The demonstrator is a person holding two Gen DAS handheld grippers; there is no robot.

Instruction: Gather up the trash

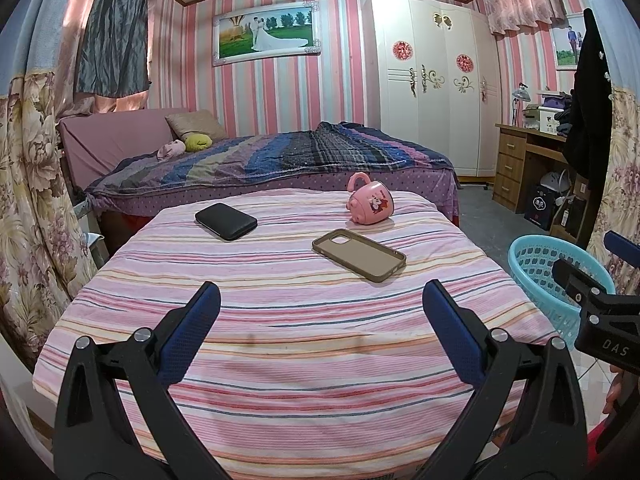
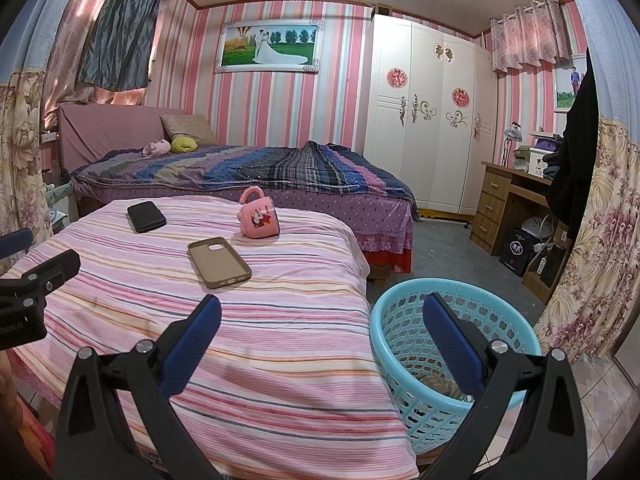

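A light blue plastic basket (image 2: 452, 364) stands on the floor to the right of a table under a pink striped cloth (image 2: 256, 352); some scraps lie at its bottom. It also shows in the left wrist view (image 1: 548, 276). My left gripper (image 1: 320, 308) is open and empty above the near part of the cloth. My right gripper (image 2: 322, 320) is open and empty, over the table's right edge and the basket's rim. On the cloth lie a brown phone case (image 1: 359, 254), a black pouch (image 1: 226, 221) and a pink mug on its side (image 1: 370, 204).
A bed with a striped blanket (image 1: 280, 160) stands behind the table. A white wardrobe (image 1: 432, 92) and a wooden desk (image 1: 528, 160) are at the right. Floral curtains (image 2: 600, 240) hang at both sides. The right gripper's body (image 1: 600, 312) shows at the left view's right edge.
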